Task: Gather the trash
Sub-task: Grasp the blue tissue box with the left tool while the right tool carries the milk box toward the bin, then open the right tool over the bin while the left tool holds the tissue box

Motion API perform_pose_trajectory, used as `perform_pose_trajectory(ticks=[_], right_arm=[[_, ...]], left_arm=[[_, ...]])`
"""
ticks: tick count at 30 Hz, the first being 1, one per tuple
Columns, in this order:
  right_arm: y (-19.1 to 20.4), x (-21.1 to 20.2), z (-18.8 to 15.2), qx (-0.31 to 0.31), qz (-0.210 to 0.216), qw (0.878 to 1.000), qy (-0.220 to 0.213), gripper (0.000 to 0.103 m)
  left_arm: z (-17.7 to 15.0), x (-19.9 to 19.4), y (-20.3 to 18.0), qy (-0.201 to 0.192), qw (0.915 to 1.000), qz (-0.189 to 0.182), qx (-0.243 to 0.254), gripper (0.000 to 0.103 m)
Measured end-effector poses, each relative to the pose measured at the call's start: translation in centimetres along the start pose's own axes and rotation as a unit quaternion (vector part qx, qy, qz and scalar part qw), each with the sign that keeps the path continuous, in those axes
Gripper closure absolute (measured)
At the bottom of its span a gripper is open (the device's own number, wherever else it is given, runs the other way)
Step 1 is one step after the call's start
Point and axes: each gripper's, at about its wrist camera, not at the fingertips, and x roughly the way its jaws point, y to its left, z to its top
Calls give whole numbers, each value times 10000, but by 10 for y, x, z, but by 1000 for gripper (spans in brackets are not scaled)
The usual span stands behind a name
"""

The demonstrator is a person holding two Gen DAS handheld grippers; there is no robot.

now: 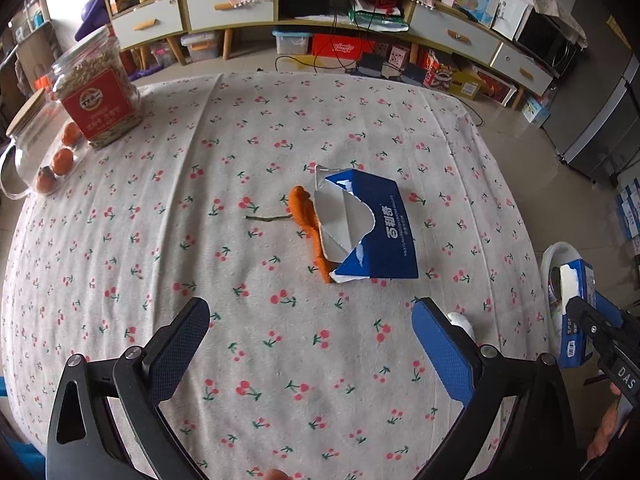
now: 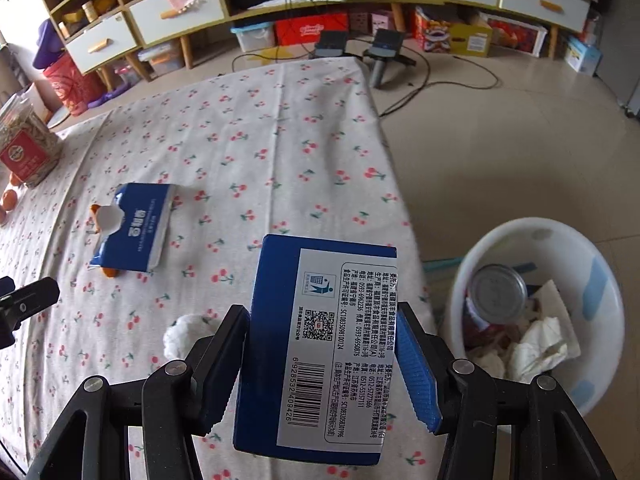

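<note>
My right gripper [image 2: 322,328] is shut on a blue box [image 2: 320,344] with a white label and barcode, held over the table's right edge beside the white trash bin [image 2: 604,280]. In the left wrist view the same box [image 1: 576,300] shows at the far right above the bin [image 1: 554,256]. My left gripper [image 1: 310,312] is open and empty above the cloth. Ahead of it lies a torn blue carton [image 1: 360,228] with orange peel [image 1: 306,216] against its left side and a thin twig [image 1: 268,218]. The carton also shows in the right wrist view [image 2: 134,228].
A white crumpled wad [image 2: 182,334] lies near the table's right edge, also by my left gripper's right finger [image 1: 462,320]. A red-labelled jar [image 1: 98,92], a glass jar [image 1: 24,140] and oranges [image 1: 63,161] stand far left. The bin holds a can [image 2: 498,292] and tissues.
</note>
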Motion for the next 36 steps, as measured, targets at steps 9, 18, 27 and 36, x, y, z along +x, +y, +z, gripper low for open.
perform_pose_trajectory(ticks=[9, 18, 27, 36], right_arm=[[-55, -14, -7, 385, -179, 9991, -86, 41], [-84, -26, -15, 637, -205, 9977, -139, 41], [-95, -33, -18, 722, -207, 9970, -193, 41], [-142, -53, -19, 1309, -332, 9900, -411, 41]], left_arm=[[26, 38, -50, 2, 9995, 224, 234, 32], [20, 54, -65, -62, 9969, 543, 558, 53], [7, 31, -49, -121, 9994, -10, 331, 57], [-5, -16, -62, -389, 9953, -675, 577, 58]])
